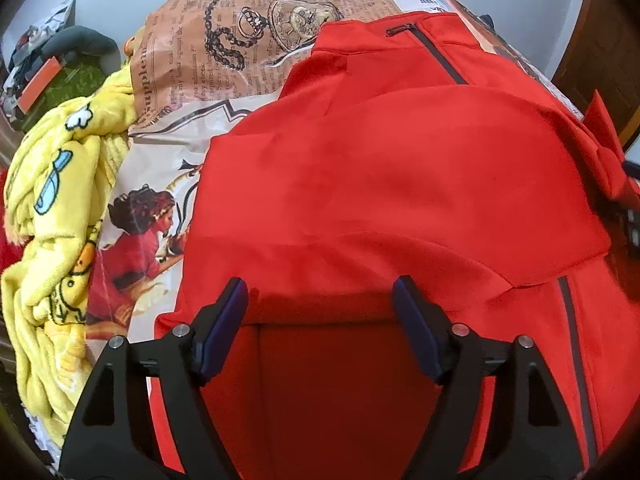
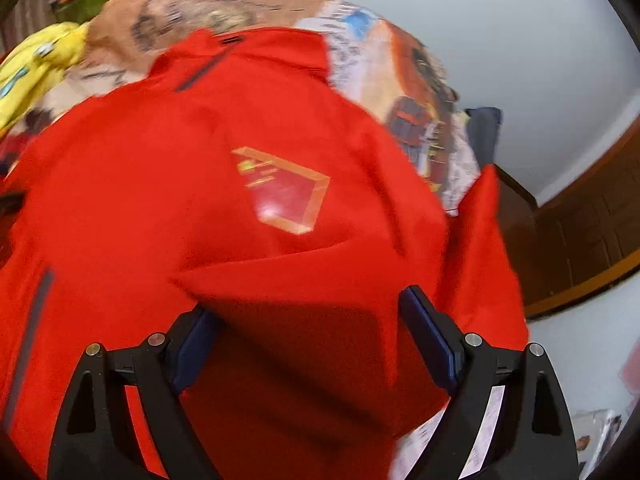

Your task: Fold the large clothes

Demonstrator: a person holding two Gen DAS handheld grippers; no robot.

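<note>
Red jacket (image 1: 380, 184) blurred in right view; left fingers (image 1: 236, 304) wide, right fingers (image 2: 424, 320) wide, both empty.

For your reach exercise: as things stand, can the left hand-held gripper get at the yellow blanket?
Probably yes. The left hand-held gripper is open and empty over the red jacket; the blanket lies uncovered beside the jacket, with nothing between.

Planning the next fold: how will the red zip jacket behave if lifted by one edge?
The red zip jacket probably droops limply: it already lies in soft folds. Its smooth fabric might slide on the printed newspaper-pattern sheet.
</note>
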